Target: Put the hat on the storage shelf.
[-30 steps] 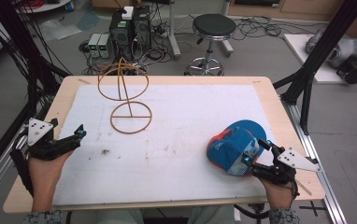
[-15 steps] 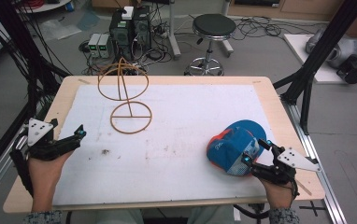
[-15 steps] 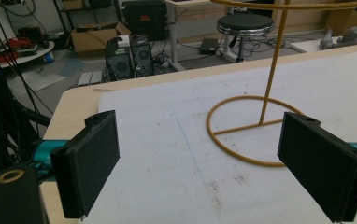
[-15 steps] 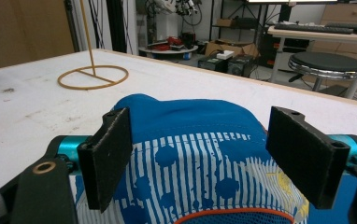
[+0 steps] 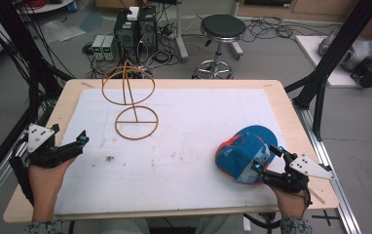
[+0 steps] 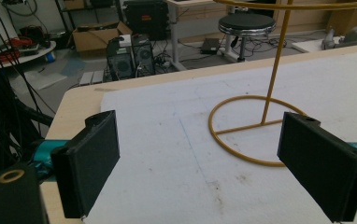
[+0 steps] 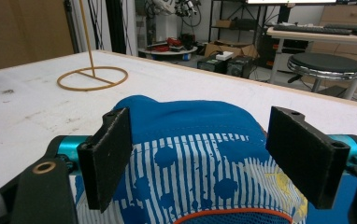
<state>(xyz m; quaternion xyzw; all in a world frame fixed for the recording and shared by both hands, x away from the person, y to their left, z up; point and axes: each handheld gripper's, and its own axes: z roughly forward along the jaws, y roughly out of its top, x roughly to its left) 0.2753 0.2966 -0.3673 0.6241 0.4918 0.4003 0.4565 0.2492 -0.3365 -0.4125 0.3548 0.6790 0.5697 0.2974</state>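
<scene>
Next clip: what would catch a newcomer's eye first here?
The blue cap with its white striped and dotted panel stands out, lying near the right edge of the white mat, with the right tool set open at its near side, jaws on either side but not pressing. Next comes the yellow wire stand, upright at the far left. The left tool waits open and empty near the left edge.

Cap [image 7: 200, 140]: soft cloth, matt, blue with printed white stripes; orange-edged mesh panel. Wire stand [image 5: 133, 102]: thin metal rod, smooth yellow coating, slight sheen. Worktop [image 5: 72, 95]: pale wood edge, smooth; white matt sheet [image 5: 198, 122] over it, scuffed and smudged.
</scene>
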